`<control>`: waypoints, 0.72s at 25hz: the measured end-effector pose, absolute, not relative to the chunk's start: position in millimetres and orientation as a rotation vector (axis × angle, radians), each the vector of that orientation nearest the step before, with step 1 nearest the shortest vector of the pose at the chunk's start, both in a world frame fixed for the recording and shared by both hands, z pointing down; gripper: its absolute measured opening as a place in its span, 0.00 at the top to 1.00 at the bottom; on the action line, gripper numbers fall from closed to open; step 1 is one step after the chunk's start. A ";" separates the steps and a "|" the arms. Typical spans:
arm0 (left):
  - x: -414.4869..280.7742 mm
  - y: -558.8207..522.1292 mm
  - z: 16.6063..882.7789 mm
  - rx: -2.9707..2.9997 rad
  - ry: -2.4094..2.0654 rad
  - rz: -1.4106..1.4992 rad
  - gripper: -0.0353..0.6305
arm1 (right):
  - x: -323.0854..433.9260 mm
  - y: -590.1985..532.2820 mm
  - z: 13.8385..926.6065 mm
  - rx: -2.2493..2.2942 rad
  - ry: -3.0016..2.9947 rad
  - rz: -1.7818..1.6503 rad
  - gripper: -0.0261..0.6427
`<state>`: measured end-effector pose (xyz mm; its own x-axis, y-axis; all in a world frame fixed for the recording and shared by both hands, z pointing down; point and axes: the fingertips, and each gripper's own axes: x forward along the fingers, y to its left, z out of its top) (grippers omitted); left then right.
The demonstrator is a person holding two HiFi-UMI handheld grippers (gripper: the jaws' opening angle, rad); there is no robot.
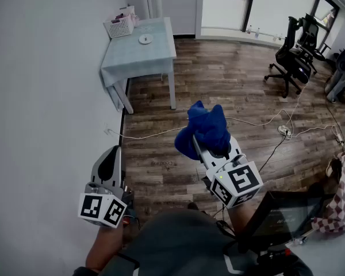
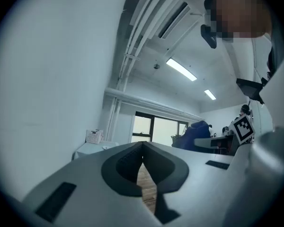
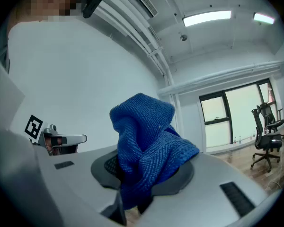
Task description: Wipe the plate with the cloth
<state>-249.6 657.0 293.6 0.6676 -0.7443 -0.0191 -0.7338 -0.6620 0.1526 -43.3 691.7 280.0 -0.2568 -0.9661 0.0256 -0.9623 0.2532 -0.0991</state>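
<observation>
My right gripper (image 1: 206, 141) is shut on a bunched blue cloth (image 1: 204, 128), which stands up from the jaws and fills the middle of the right gripper view as the cloth (image 3: 146, 150). My left gripper (image 1: 110, 161) is shut and holds nothing; its dark pads (image 2: 128, 167) meet in front of the camera. Both grippers are held level near my body. A small white plate (image 1: 145, 39) lies on a light blue table (image 1: 132, 59) far ahead against the wall. The table (image 2: 92, 148) shows small in the left gripper view.
A white basket (image 1: 119, 25) stands on the table's back left corner. A white wall runs along the left. Cables (image 1: 264, 122) trail over the wooden floor. Black office chairs (image 1: 293, 53) stand at the far right, and a checked cloth (image 1: 340, 197) lies at the near right.
</observation>
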 end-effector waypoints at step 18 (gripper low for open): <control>-200.5 623.7 309.4 2.729 -1.294 -0.082 0.93 | 10.7 662.8 292.9 -1.807 2.476 -0.147 0.78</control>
